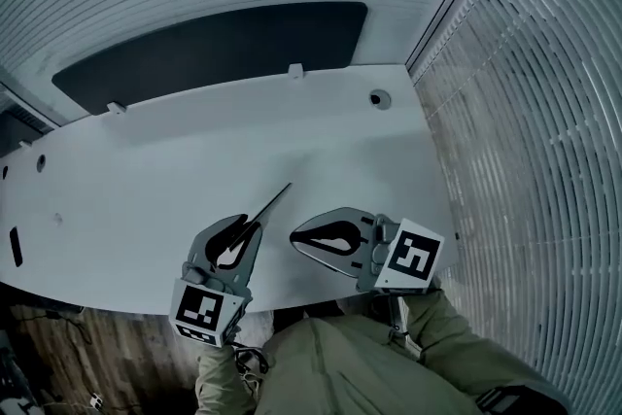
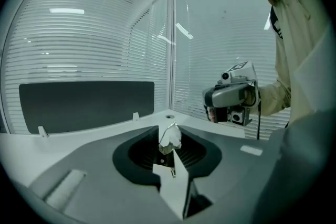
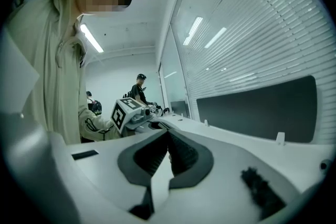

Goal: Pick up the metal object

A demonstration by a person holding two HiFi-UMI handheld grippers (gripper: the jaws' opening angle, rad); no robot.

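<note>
Left gripper (image 1: 251,230) pinched narrowly on metal object (image 1: 274,203), jutting past jaw tips over table (image 1: 146,180). Right gripper (image 1: 296,236) beside, jaws together, empty.

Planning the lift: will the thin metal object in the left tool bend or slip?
Probably stiff: the metal object juts straight from the left tool. Likely light, being thin. Its shiny surface could pivot in the pinch.

Your left gripper (image 1: 255,228) above table (image 1: 136,180) near edge, metal rod (image 1: 275,202) between jaws; your right gripper (image 1: 296,236) just right; panel (image 1: 214,44) behind table.
</note>
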